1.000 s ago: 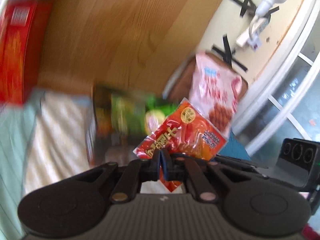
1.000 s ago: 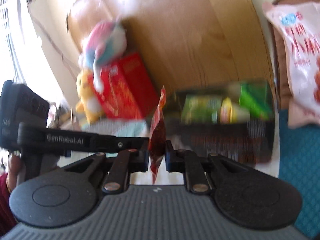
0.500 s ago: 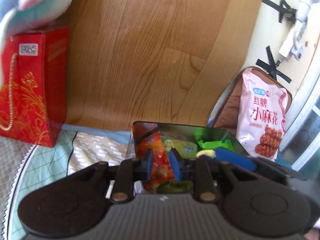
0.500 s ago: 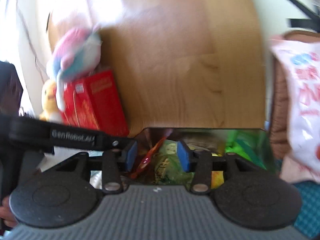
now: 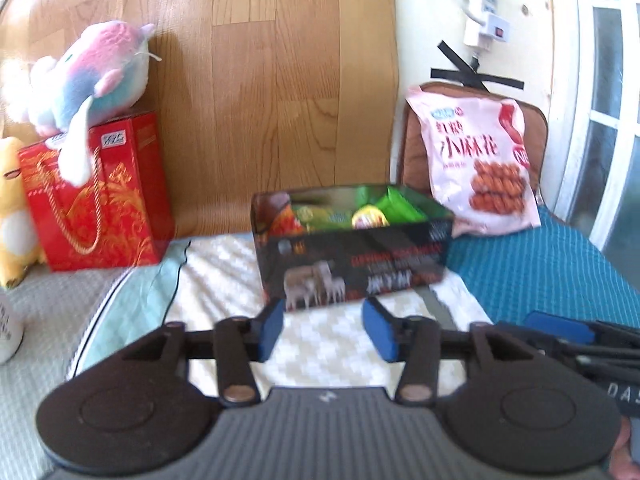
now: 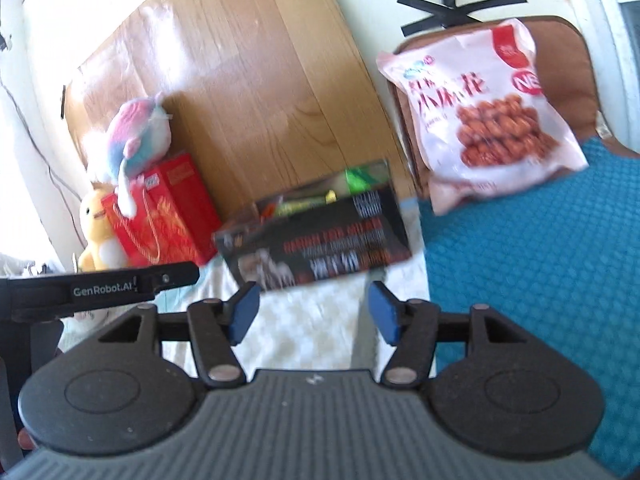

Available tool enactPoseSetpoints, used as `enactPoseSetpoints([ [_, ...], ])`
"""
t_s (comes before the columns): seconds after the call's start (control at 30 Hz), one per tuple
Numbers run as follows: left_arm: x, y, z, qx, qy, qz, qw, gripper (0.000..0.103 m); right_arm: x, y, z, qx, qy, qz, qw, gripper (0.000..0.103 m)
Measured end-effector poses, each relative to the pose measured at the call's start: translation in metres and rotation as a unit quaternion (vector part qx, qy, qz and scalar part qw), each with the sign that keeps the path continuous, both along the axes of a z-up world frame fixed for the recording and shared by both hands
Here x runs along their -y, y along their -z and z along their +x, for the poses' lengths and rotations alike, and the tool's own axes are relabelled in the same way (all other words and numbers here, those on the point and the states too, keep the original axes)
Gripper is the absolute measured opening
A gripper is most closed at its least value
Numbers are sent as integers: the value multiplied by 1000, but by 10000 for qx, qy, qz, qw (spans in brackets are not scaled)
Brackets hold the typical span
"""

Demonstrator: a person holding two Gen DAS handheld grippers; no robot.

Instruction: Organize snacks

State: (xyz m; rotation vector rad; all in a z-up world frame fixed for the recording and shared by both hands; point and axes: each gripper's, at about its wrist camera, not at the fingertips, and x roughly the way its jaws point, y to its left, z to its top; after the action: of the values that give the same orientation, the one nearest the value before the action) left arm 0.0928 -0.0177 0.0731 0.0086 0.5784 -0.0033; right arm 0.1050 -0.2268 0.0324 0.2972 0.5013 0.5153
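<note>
A black open-topped box (image 5: pixel 356 268) stands on the bed with several snack packets inside, among them a red-orange packet (image 5: pixel 286 222) and green ones (image 5: pixel 396 210). It also shows in the right wrist view (image 6: pixel 316 252). My left gripper (image 5: pixel 324 330) is open and empty, a short way in front of the box. My right gripper (image 6: pixel 312 314) is open and empty, also just in front of the box. A big pink snack bag (image 5: pixel 478 164) leans on a brown cushion behind the box to the right; it also shows in the right wrist view (image 6: pixel 484 108).
A red gift bag (image 5: pixel 100 196) with a pastel plush toy (image 5: pixel 84 80) on top stands at the left, next to a yellow plush (image 5: pixel 12 208). A wooden board (image 5: pixel 272 80) backs the bed. A teal blanket (image 6: pixel 540 280) covers the right side.
Both grippers let go of the red-orange packet, which now lies in the box. Both opened wide and drew back from the box.
</note>
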Motion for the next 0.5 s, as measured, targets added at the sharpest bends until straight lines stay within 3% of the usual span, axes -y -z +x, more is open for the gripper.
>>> enactPoseSetpoints([
  [0.07,4,3,-13,-28,-77,-15,10000,60,2,1,-13,-12,-17,-64,10000,74],
  [0.13,6,7,-24,-64,-167,-50,9998,75,5,2,-23,-18,13,-89,10000,88],
  [0.2,7,9,-33,-67,-263,-71,9996,101,5,1,-30,-21,48,-78,10000,98],
  [0.3,7,13,-46,-71,-465,18,9989,103,6,3,-41,-31,-29,-58,10000,103],
  [0.5,-3,21,-55,-324,-828,-114,9960,103,0,12,-48,-344,-75,-202,9992,103],
])
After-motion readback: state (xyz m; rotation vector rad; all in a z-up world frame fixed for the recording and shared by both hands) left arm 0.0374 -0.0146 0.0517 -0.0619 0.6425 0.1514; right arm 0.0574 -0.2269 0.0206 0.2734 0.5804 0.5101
